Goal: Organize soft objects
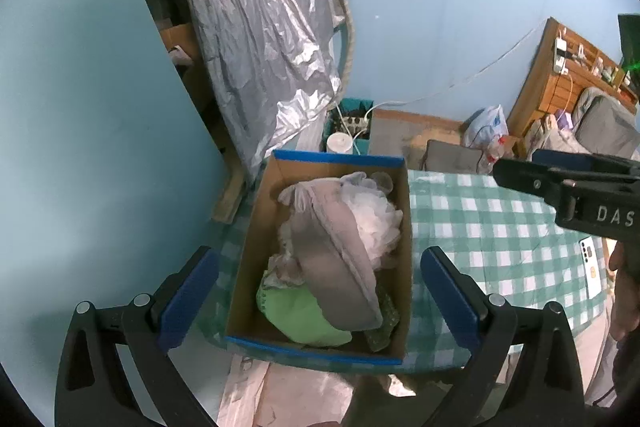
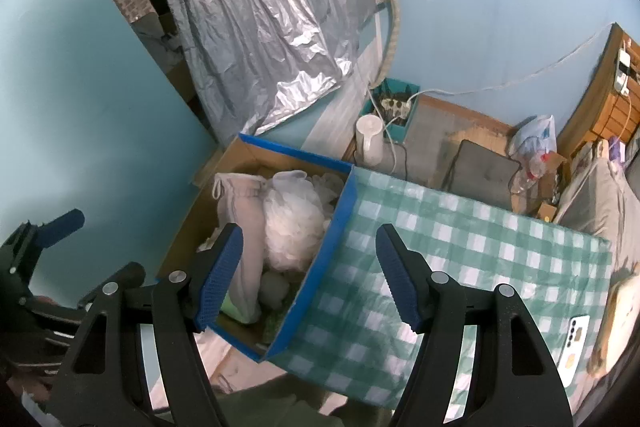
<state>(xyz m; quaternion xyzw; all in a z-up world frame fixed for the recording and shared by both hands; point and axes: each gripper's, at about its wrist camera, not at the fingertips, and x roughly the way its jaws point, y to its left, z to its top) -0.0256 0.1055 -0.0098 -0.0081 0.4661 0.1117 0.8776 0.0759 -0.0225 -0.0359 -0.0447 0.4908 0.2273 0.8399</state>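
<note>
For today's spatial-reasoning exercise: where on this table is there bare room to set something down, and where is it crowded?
Free: the checked tablecloth between the cardboard box and the white phone at the right edge. Crowded: the box interior, filled by a grey garment, white mesh puff and green cloth.

Black hand-held gripper (image 1: 320, 291) w/ blue ribbed pads, silver screws, "DAS" lettering.

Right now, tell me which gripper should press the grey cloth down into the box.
Left. The left gripper hangs open directly over the grey cloth in the box; the right gripper straddles the box's blue edge.
</note>
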